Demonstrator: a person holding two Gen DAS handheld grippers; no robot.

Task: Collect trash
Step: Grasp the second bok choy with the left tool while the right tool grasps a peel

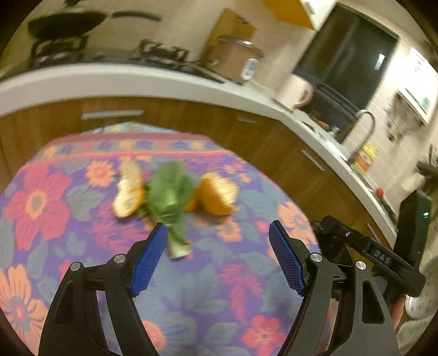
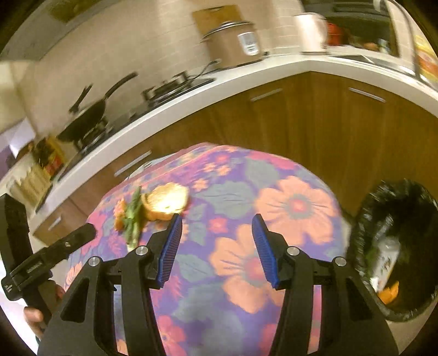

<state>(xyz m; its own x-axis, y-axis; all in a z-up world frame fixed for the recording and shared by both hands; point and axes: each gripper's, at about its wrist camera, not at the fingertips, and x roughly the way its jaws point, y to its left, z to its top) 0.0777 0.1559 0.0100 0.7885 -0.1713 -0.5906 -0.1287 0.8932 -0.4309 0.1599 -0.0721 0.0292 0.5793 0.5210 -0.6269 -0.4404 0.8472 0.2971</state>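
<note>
On the flowered tablecloth (image 1: pixel 82 246) lie two orange peels (image 1: pixel 128 191) (image 1: pixel 217 195) with a green leafy scrap (image 1: pixel 169 197) between them, its pale stem toward me. My left gripper (image 1: pixel 217 237) is open and empty, just short of the scraps, left pad beside the stem. My right gripper (image 2: pixel 216 228) is open and empty above the cloth; the peel (image 2: pixel 167 201) and greens (image 2: pixel 132 216) lie ahead to its left. A bin with a black liner (image 2: pixel 394 246), holding trash, stands to the right of the table.
A wooden cabinet run with a white counter (image 1: pixel 137 79) stands behind the table, with a stove and pan (image 1: pixel 63 24), a cooker pot (image 1: pixel 235 57), a kettle and a sink tap (image 1: pixel 364 128). The other gripper's body shows at the right edge (image 1: pixel 383 257).
</note>
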